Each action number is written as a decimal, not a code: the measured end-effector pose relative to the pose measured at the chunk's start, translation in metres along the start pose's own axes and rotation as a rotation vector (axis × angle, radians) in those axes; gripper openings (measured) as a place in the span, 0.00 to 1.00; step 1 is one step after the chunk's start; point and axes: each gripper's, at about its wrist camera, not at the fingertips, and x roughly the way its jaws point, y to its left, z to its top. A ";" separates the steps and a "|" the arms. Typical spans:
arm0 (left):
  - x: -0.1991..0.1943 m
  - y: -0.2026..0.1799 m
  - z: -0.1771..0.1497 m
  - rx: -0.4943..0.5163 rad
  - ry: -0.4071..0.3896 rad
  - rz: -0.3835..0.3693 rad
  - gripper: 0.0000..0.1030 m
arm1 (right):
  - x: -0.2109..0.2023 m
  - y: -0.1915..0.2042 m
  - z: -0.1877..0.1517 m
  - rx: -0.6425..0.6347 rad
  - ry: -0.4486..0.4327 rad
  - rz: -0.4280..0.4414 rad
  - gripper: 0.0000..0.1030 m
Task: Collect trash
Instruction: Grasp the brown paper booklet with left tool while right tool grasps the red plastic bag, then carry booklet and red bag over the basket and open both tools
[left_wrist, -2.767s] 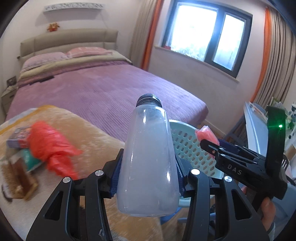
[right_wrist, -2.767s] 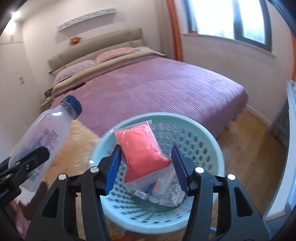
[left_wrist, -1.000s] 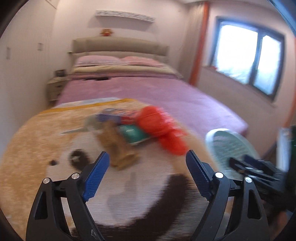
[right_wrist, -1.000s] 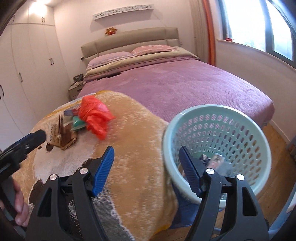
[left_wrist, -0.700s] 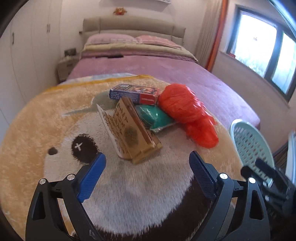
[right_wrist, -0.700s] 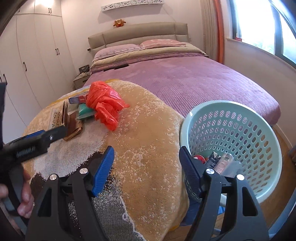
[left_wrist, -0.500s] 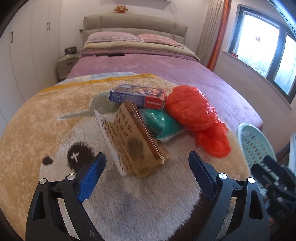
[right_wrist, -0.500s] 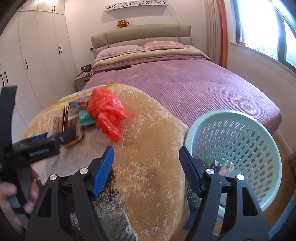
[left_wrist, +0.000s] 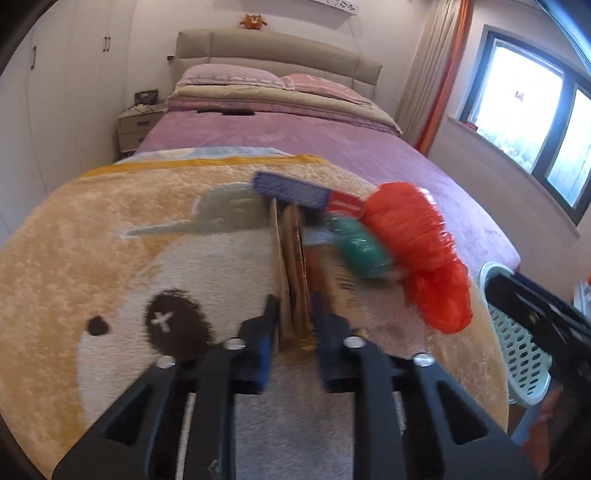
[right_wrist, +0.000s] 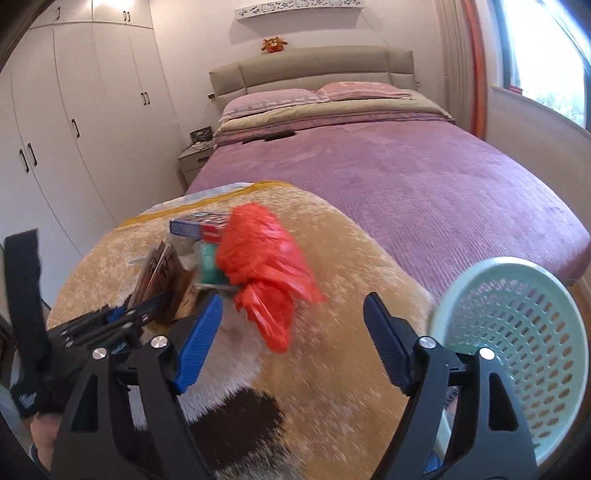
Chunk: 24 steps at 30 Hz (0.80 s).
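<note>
Nearest the left wrist camera: left gripper (left_wrist: 294, 325) has gone from wide apart half a second ago to drawn in on the near end of the brown cardboard packet (left_wrist: 291, 266), one blue pad on each face; whether it is fully clamped or about to clamp I judge as clamped, since the card fills the gap.
Right gripper (right_wrist: 293, 334): jaws stand wide apart with nothing between them, hovering over the blanket's near right edge.
What changed for the task: the bottle and pink pouch held a few seconds ago are gone from both tools, so the next pickup has begun with the cardboard.
Blanket (left_wrist: 110, 258): plush bear print draped over the foot of the bed, carrying the remaining trash near its middle.
Beyond the cardboard: green pouch (left_wrist: 360, 245) touching its right side, red plastic bag (left_wrist: 417, 240) just beside that, toward the blanket's right edge.
Farther: blue and red box (left_wrist: 295, 190) lying across the far end of the pile.
Basket (right_wrist: 524, 332): pale green, off the blanket's right edge, beside the bed's foot.
Left to do: four items, by my count.
</note>
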 end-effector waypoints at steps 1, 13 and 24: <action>-0.003 0.003 0.000 -0.006 0.002 -0.011 0.12 | 0.005 0.002 0.003 -0.001 0.005 0.005 0.76; -0.028 0.047 -0.013 -0.037 -0.089 0.044 0.12 | 0.057 0.015 0.017 -0.001 0.051 -0.009 0.77; -0.028 0.046 -0.014 -0.021 -0.098 0.022 0.11 | 0.063 0.031 0.007 -0.060 0.053 -0.018 0.32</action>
